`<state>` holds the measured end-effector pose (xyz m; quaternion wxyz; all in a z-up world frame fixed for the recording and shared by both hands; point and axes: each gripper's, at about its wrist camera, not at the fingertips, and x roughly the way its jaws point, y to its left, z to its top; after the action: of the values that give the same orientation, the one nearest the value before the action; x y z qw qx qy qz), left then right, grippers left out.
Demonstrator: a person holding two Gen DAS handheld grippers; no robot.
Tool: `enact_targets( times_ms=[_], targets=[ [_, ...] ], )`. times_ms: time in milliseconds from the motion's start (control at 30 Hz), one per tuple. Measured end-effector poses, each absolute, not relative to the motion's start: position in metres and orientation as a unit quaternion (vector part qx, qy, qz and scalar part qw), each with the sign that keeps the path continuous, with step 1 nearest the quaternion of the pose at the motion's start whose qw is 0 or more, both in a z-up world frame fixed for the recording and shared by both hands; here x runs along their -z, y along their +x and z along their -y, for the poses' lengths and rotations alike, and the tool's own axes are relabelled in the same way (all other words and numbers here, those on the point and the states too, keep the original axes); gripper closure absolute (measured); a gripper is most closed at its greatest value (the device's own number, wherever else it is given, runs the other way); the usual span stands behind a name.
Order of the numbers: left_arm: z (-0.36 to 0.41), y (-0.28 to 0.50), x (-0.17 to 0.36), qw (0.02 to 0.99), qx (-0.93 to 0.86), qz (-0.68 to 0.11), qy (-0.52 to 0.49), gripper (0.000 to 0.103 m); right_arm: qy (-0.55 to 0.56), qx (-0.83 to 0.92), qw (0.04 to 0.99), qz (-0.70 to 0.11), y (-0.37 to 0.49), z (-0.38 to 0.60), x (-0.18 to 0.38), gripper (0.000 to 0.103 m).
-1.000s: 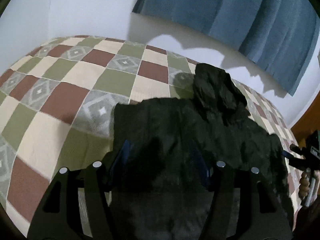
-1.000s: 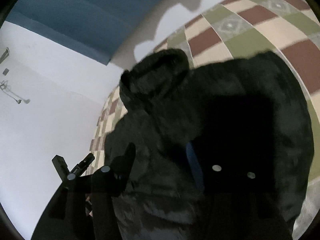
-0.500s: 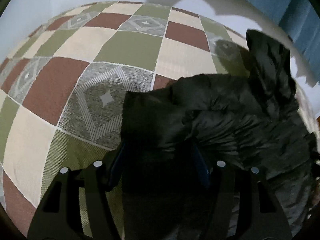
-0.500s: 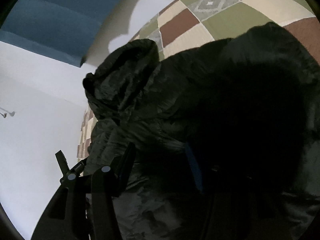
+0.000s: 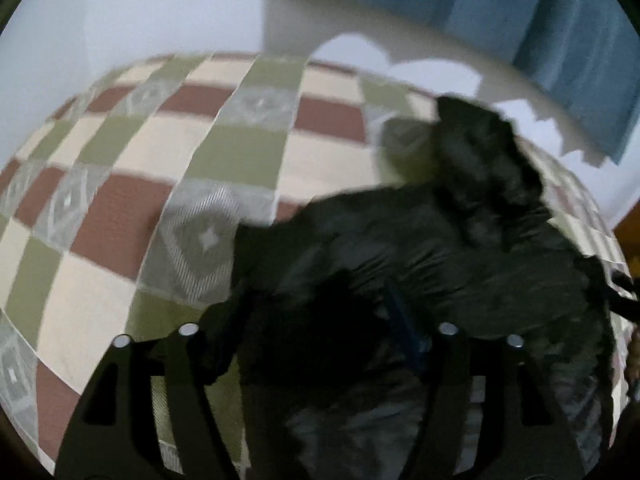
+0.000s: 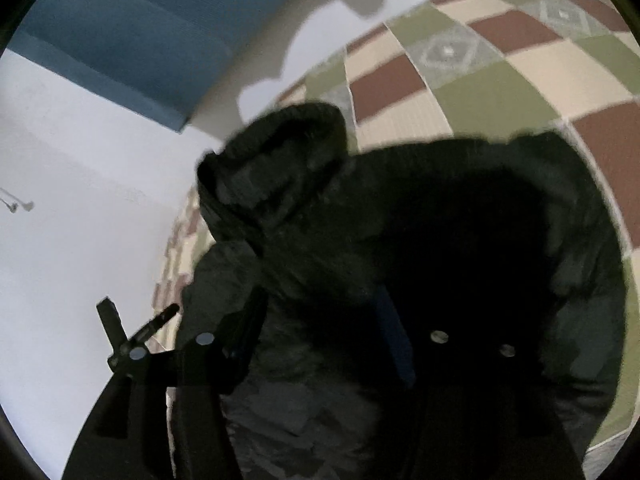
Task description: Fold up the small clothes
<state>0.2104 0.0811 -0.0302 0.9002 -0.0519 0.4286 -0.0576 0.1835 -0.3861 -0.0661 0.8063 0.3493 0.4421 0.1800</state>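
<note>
While the black hooded jacket [image 5: 460, 264] lies crumpled on the checkered bed [image 5: 224, 160], left hand-held gripper [image 5: 316, 320] and right hand-held gripper [image 6: 320, 320] just widening, fabric bunched between both, grip unclear.

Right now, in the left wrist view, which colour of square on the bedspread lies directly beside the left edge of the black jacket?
The grey diamond-patterned square touches the black jacket there; the red-brown, cream and most green squares of the bedspread lie farther left.
</note>
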Motion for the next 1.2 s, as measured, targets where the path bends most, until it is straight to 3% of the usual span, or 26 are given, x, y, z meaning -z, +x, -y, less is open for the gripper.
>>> enact_targets(
  times_ms=[200,467,733,800,867,933,1200],
  targets=[
    [-0.047,0.248,0.0,0.903,0.111,-0.411,-0.063,0.025,0.385,-0.175,0.801,-0.425,0.239,0.402,0.061,0.045],
    [0.0,0.346,0.017,0.879,0.154,-0.434,-0.122,0.016,0.404,-0.185,0.779,-0.442,0.336,0.393,0.083,0.044],
    [0.012,0.41,0.047,0.858,0.126,-0.469,-0.168,0.016,0.418,-0.204,0.751,-0.469,0.39,0.368,0.113,0.043],
    [0.019,0.416,0.053,0.855,0.128,-0.477,-0.159,0.026,0.416,-0.216,0.743,-0.478,0.394,0.36,0.116,0.069],
    [0.024,0.419,0.058,0.848,0.138,-0.487,-0.158,0.069,0.407,-0.221,0.745,-0.479,0.391,0.354,0.112,0.084],
    [0.022,0.417,0.062,0.832,0.159,-0.495,-0.195,0.096,0.396,-0.233,0.756,-0.468,0.381,0.35,0.097,0.091],
    [0.008,0.35,0.022,0.853,0.216,-0.436,-0.189,0.1,0.304,-0.329,0.803,-0.392,0.297,0.333,0.017,0.094]
  ],
)
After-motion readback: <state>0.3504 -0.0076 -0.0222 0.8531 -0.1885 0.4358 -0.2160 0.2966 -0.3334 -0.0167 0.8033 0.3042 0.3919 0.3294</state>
